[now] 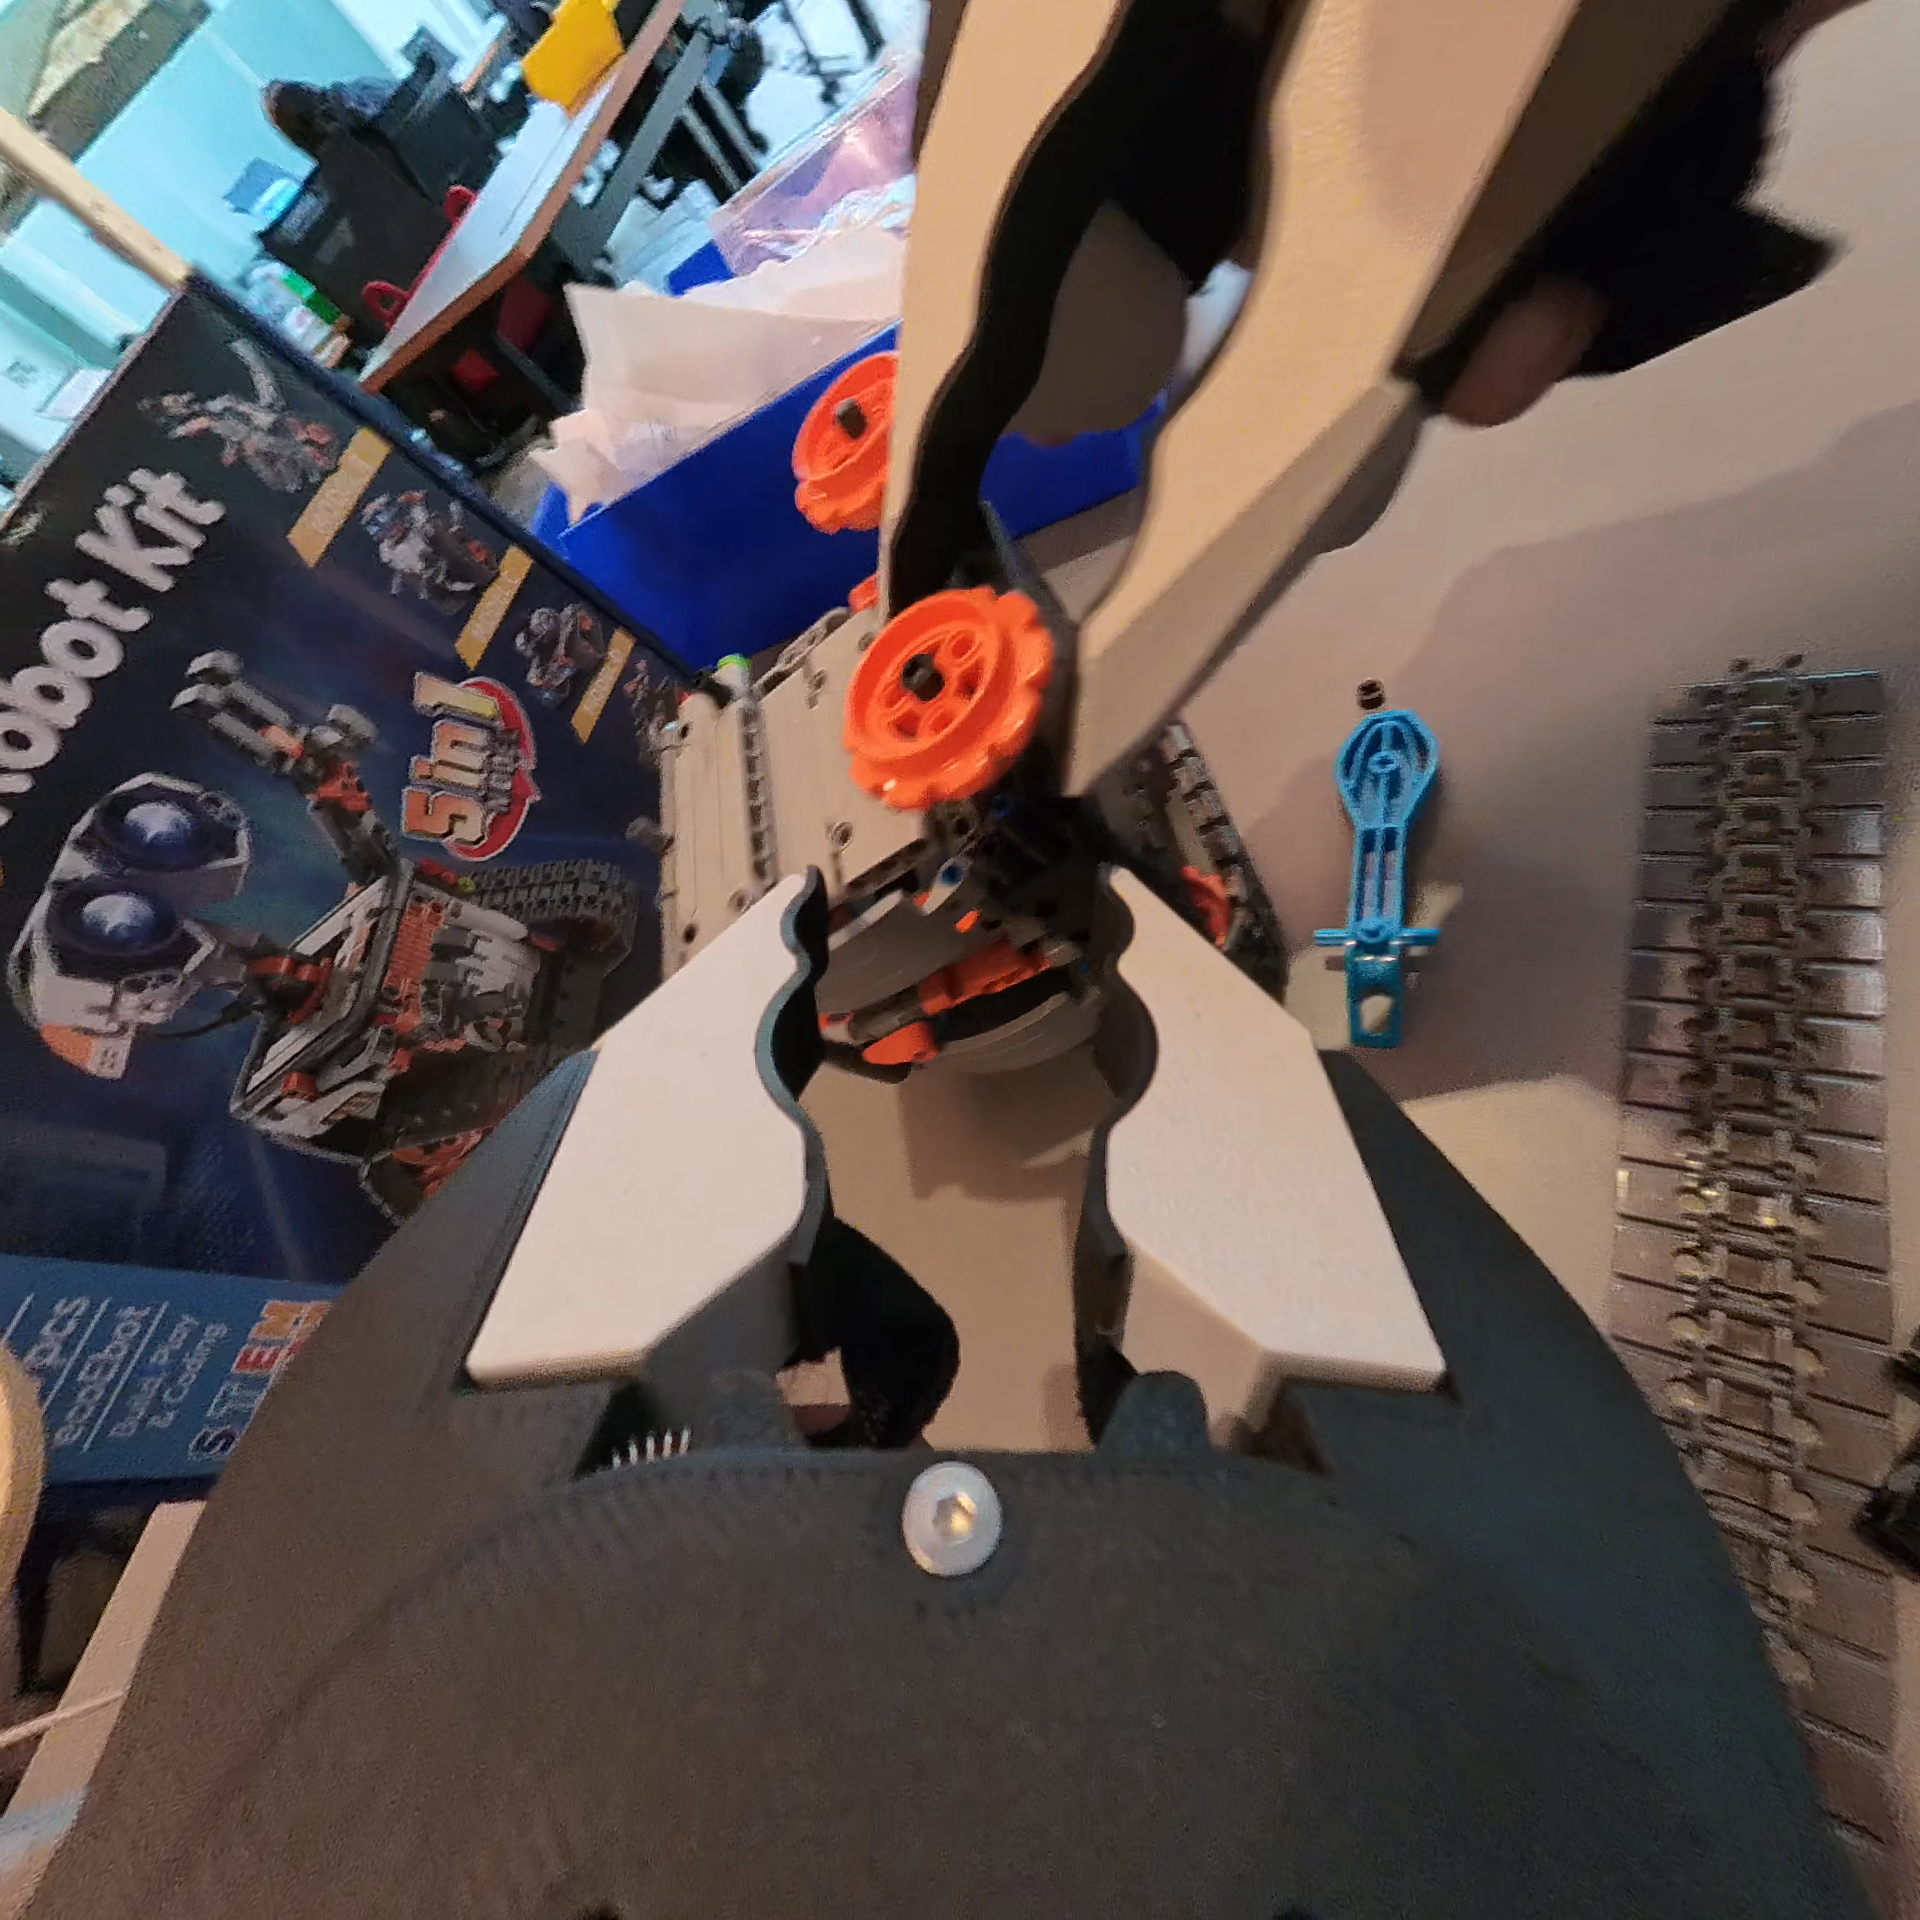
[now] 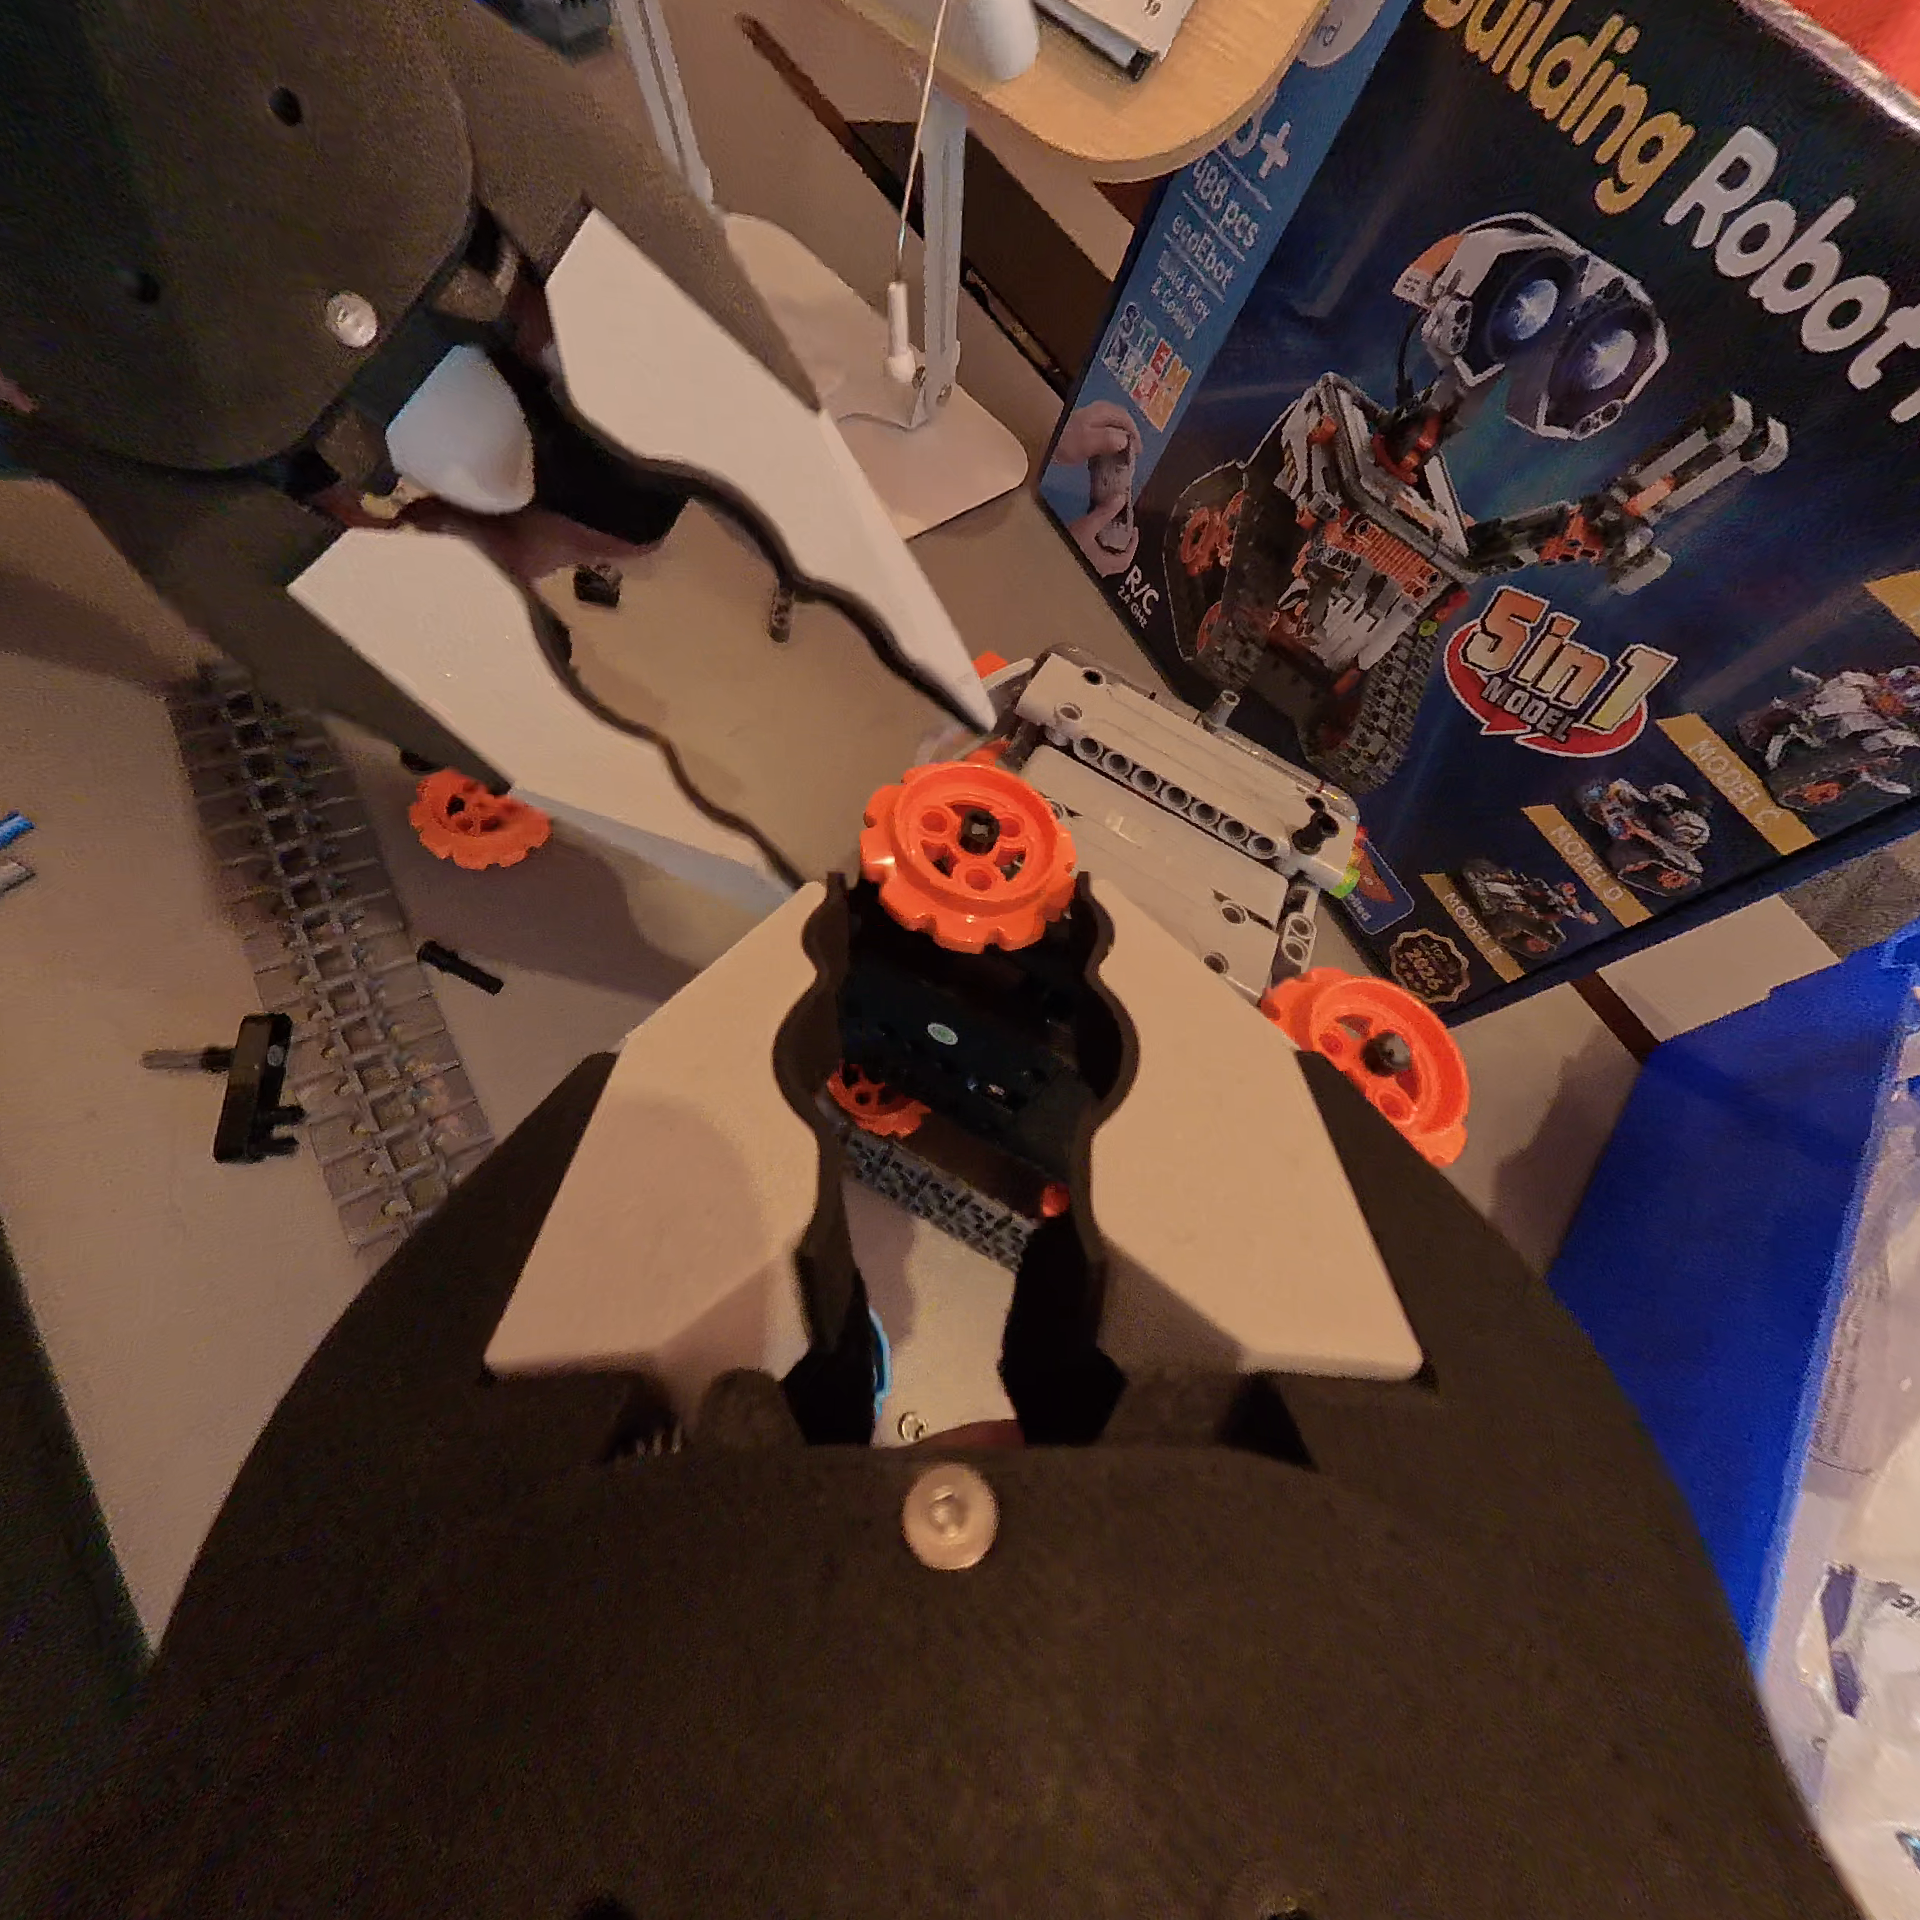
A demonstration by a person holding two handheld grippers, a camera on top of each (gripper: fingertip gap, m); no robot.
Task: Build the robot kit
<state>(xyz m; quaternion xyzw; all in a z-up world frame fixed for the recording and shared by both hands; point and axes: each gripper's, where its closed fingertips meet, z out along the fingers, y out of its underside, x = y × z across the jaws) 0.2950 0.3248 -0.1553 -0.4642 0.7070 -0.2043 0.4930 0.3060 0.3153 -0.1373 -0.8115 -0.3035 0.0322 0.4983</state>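
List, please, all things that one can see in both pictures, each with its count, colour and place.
toy vehicle: one, grey, black and orange, table centre, between both grippers
orange wheels: four seen, three on the vehicle, one loose on the table
track strip: one, grey, flat beside the vehicle
blue tool: one, next to the strip
kit box: one, dark blue, standing behind
blue bin: one, behind
left gripper: grey and black, around the vehicle's end
right gripper: around the black part under a wheel

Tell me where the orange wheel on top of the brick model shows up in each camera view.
Left wrist view: the orange wheel sits just above centre, at the right gripper tips.
Right wrist view: just above centre, at that view's own fingertips.
Shared landmark: the kit box.
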